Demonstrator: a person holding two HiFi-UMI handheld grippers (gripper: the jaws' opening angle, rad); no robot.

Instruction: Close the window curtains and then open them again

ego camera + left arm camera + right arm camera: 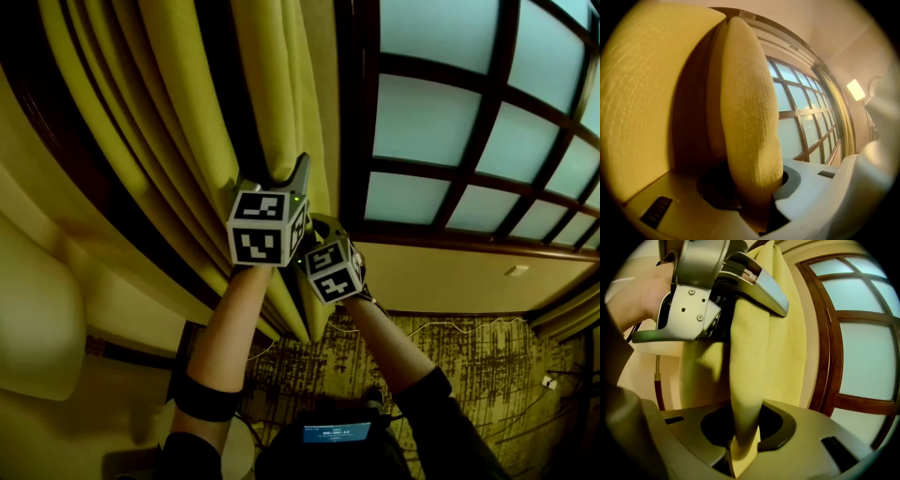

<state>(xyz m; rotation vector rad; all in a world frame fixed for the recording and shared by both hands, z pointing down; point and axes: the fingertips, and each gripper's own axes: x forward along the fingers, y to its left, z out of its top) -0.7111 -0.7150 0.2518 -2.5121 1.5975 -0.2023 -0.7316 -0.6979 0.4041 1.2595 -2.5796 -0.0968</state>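
Two hand-held grippers were clamped on the same fold of the yellow curtain, which hung gathered in deep pleats at the left of the window, leaving the panes uncovered. The left hand-held gripper had its jaws drawn narrow on a thick roll of the woven cloth, and the right hand-held gripper pinched a thinner fold of the leading edge just below it, so the two marker cubes sat nearly touching in the head view. The fabric looked soft and fairly thick: it would probably bunch and give instead of pushing back, could not break, but might slide through the pads under a sharp tug, and the full drape likely carried some weight. The leading edge, where both grips already sat, seemed the right place to hold it for a steady sideways pull across the glass. Both forearms reached up and forward from the bottom of the head view, the left one bare with a dark band near the elbow, the right one in a dark sleeve. The curtain rail lay out of view, so how freely it would run could not be told.
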